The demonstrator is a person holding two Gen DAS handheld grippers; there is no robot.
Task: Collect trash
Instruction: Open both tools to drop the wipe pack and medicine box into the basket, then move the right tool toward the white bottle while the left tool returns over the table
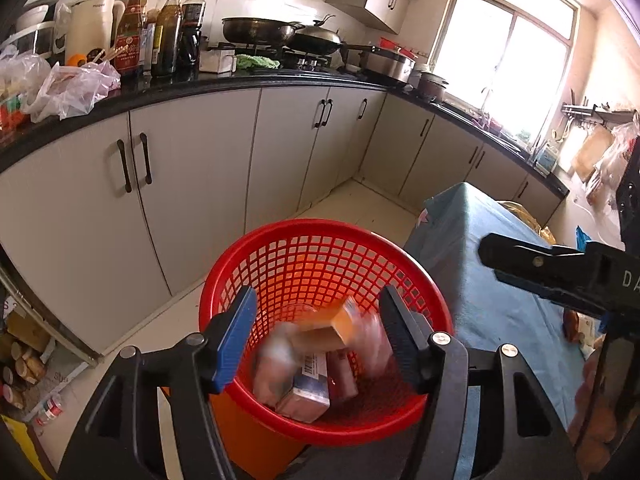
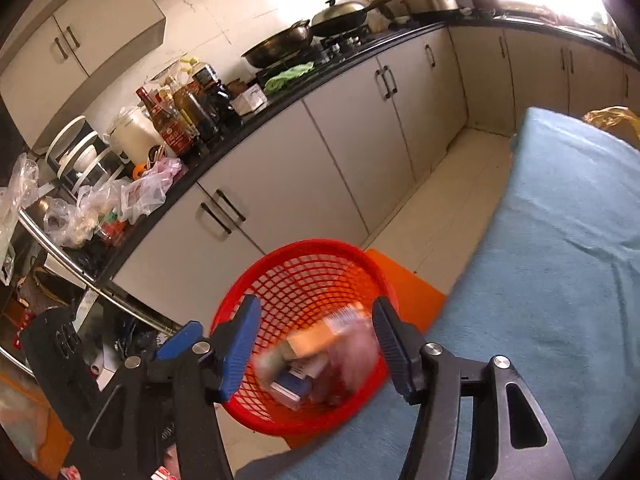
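Both grippers, left [image 1: 318,340] and right [image 2: 316,346], hang wide apart and empty above the red mesh basket [image 1: 320,240], blurred cartons [image 1: 316,360] below them.

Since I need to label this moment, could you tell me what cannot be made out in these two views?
- Falling trash, both views: motion-blurred, its kind unreadable.
- Basket bottom, left wrist view: covered by boxes.
- Orange bin under the basket, both views: mostly hidden.
- Right gripper, left wrist view: cut off at the right edge.

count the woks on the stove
2: an open dark wok on the left burner, and a lidded wok just right of it. Others may be hidden.
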